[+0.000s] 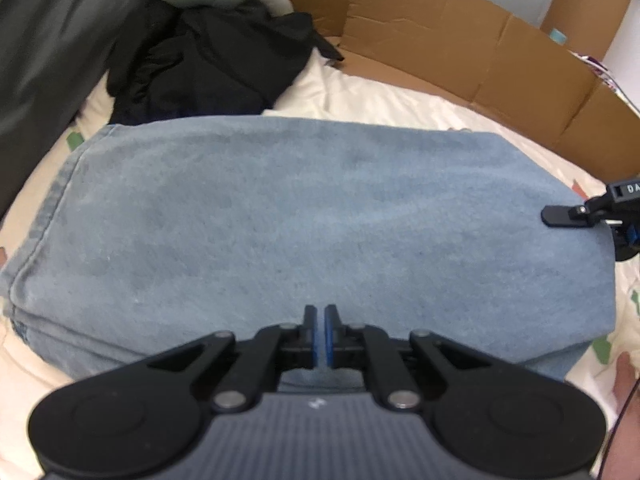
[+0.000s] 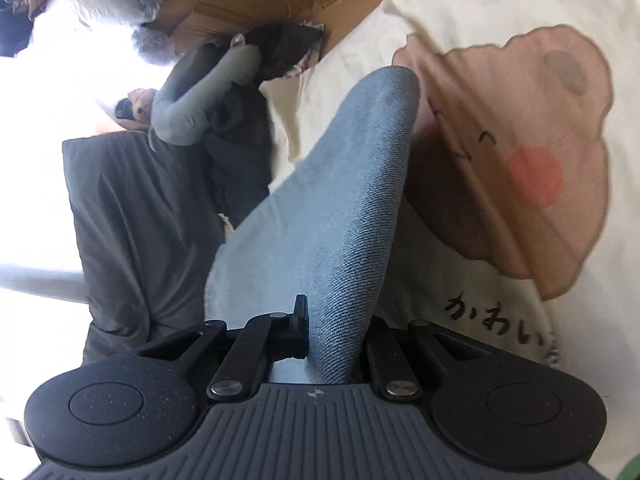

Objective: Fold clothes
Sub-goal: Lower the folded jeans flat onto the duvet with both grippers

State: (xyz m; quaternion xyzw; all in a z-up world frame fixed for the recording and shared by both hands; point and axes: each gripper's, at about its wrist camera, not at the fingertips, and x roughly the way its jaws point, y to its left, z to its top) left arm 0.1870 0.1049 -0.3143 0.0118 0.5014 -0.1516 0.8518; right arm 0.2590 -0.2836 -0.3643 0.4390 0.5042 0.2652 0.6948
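Folded light blue jeans (image 1: 304, 216) lying flat on a cream bed sheet (image 1: 384, 96), long axis running left to right across the left wrist view, stitched hem at the left end, folded edge at the right end. Left gripper (image 1: 320, 334) hovering above the near edge of the jeans, blue pads almost together, nothing between them. Right gripper (image 2: 332, 332) clamped on a fold of the denim, at the right end of the jeans. Black Japanese writing "かわい" (image 2: 500, 328) printed on the sheet, under a brown cartoon figure (image 2: 532, 152). Dark clothes pile (image 1: 208, 60) and cardboard box (image 1: 460, 40) beyond the jeans.
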